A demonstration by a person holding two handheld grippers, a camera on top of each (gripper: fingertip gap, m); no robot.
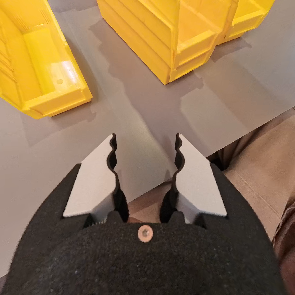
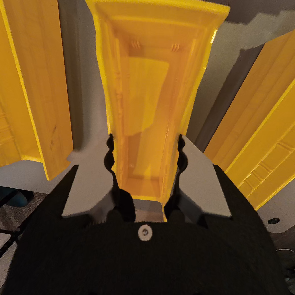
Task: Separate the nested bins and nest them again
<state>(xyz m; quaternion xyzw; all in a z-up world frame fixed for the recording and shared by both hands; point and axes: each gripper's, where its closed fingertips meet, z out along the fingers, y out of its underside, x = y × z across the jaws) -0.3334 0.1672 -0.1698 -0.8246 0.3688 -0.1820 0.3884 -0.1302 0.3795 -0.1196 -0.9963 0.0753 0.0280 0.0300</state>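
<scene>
In the right wrist view a narrow yellow bin (image 2: 148,95) lies lengthwise between my fingers with its open top facing the camera. My right gripper (image 2: 145,137) has its jaws wide, and the pads touch both side walls near the bin's near end. In the left wrist view my left gripper (image 1: 145,135) is open and empty above the grey table (image 1: 143,103), near its front edge. Ahead of it are a single yellow bin (image 1: 39,63) at the left and a nested stack of yellow bins (image 1: 159,39) at centre right.
Another yellow bin (image 1: 249,19) sits behind the stack at the top right. In the right wrist view, yellow bins flank the held one at the left (image 2: 36,79) and right (image 2: 255,135). A person's beige trouser leg (image 1: 255,175) is beyond the table edge.
</scene>
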